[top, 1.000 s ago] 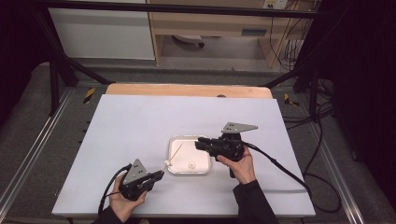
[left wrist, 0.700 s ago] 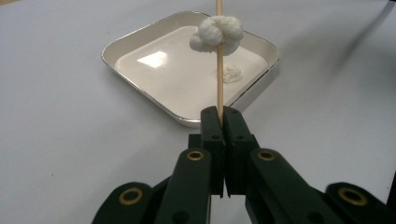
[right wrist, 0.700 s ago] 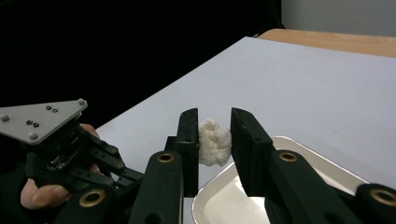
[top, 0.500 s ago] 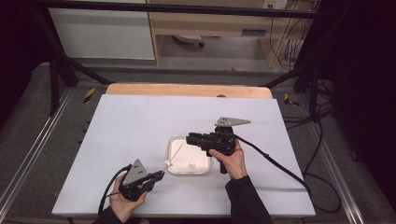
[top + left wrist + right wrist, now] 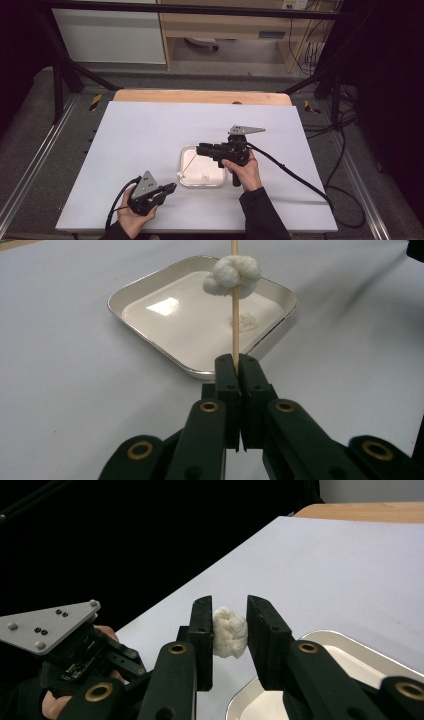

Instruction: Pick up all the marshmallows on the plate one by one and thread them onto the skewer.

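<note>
A thin wooden skewer [image 5: 234, 315] was held clenched between the jaws of the left gripper [image 5: 239, 360], near the front edge of the worktop [image 5: 150, 130], left of centre. The skewer was angled up and across the small white tray [image 5: 186, 180], which sat just right of the worktop's middle. One white dough-like piece [image 5: 232, 275] was already threaded partway along the stick, seen in the left gripper view above the tray.

A second white piece [image 5: 229, 631] was grasped by the right gripper [image 5: 229, 630], its jaws pressed on either side of the lump. In the high view the right gripper [image 5: 202, 149] was held over the tray's far edge, pointing left at the skewer's tip. A small remnant [image 5: 246, 321] lay in the tray.

The stick seemed to be kept steady and tilted above the tray so that anything dropped would be caught. The second piece appeared lined up for threading; it was not yet on the skewer.
</note>
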The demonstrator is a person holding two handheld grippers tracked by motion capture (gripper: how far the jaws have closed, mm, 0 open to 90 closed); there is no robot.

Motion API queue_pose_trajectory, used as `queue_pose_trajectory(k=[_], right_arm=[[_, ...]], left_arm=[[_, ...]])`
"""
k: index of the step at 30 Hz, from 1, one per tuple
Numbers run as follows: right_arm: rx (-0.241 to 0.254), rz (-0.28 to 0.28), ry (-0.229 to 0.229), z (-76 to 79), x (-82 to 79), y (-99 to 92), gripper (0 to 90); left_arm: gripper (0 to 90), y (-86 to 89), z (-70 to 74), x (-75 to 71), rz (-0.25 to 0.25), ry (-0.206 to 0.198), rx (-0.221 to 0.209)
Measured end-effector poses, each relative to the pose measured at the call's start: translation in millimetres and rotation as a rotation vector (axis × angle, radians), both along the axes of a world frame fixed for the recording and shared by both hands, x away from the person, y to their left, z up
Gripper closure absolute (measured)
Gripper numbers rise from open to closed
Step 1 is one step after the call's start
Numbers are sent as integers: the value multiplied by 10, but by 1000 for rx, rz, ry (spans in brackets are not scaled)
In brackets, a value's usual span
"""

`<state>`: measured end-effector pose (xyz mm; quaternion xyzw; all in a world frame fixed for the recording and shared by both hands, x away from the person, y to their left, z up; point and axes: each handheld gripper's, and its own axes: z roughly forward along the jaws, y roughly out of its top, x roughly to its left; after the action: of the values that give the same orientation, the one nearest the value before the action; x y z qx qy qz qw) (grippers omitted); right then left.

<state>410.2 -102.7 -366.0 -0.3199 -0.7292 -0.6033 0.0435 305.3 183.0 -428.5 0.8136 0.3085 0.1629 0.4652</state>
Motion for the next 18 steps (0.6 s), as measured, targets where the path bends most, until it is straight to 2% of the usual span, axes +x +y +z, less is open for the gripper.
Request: queue_pose_trajectory(k=[13,18], right_arm=[[14,36,42,-60,-8,48,759],[19,43,44,-79,-30,66,769]], left_arm=[[885,-2,-3,-4,-6,-5,8],[885,-10,-11,-6,-7,-3,13]])
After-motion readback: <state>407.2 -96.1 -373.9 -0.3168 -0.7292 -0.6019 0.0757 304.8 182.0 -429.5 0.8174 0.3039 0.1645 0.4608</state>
